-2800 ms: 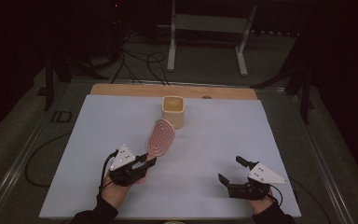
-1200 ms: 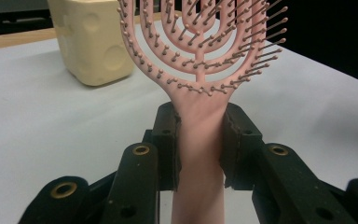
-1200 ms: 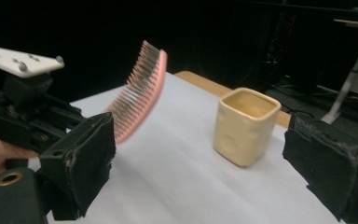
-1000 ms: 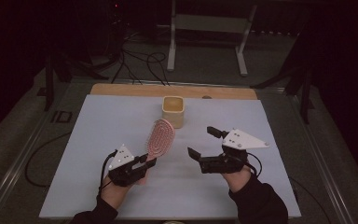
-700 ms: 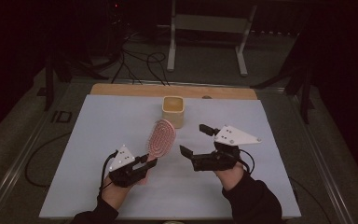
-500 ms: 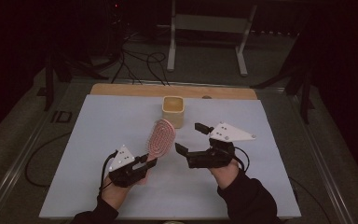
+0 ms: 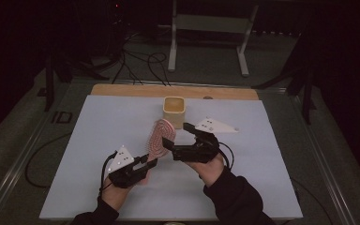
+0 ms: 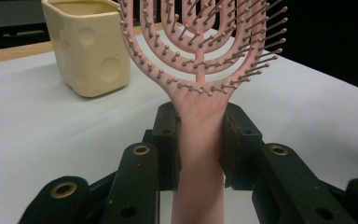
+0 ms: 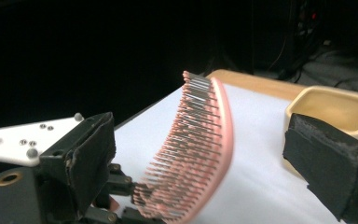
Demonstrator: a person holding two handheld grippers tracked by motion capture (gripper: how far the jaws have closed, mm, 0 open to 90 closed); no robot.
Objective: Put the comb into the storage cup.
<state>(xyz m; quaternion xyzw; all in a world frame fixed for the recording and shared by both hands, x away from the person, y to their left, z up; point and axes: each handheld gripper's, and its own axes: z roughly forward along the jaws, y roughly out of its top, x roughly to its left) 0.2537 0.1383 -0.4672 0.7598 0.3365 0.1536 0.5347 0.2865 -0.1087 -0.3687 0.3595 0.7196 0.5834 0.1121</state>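
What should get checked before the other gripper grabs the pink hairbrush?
1. Left gripper shut on the handle of the hairbrush: ok, both pads press its sides.
2. Brush held up off the table: ok, its head stands raised and tilted.
3. Right gripper open wide enough: ok, its jaws stand apart, one on each side of the brush head.
4. Right gripper's pads touching the brush: not yet, gaps show on both sides.
5. Yellow cup out of the way: ok, it stands apart behind the brush, near the table's far edge.
6. Bristles safe from being squashed: cannot tell, they face one of the right gripper's pads.
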